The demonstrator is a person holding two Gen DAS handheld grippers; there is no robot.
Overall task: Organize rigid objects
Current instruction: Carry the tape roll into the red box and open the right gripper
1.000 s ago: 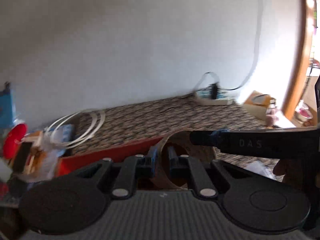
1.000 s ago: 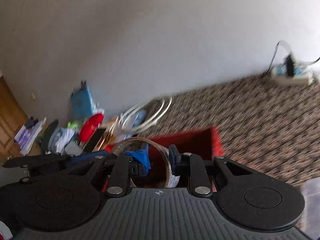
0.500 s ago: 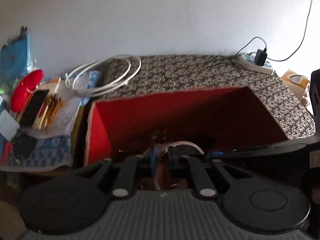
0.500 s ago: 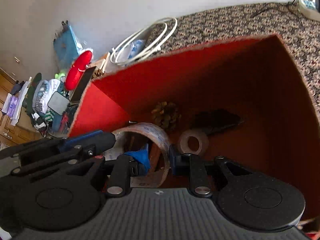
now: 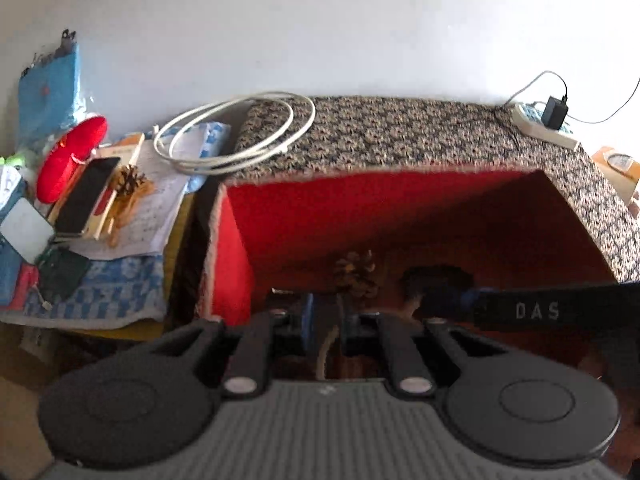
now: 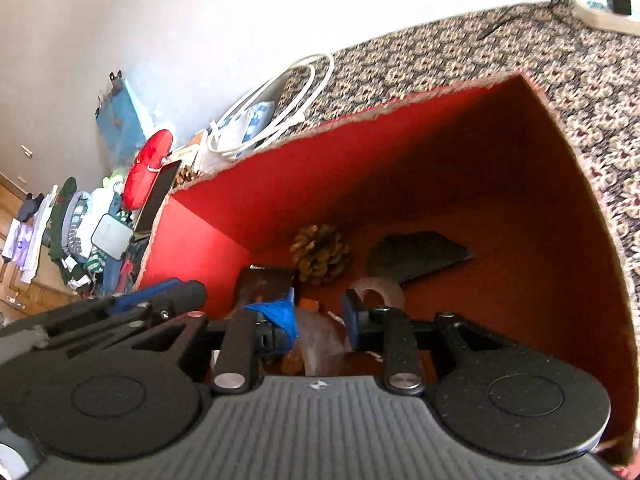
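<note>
Left tool point(image 5: 323, 322) pinches tape ring point(image 5: 325, 354) wall inside red box point(image 5: 230, 248); right tool point(image 6: 318, 316) parted. Ring light, stiff; grip its wall.

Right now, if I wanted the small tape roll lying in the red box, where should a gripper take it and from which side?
Probably from straight above, by the ring wall. The small tape roll seems to lie near flat on the floor of the red box, hole up, so one finger can drop into the core and one outside. Take its right side: the pine cone and right gripper crowd the left.
</note>
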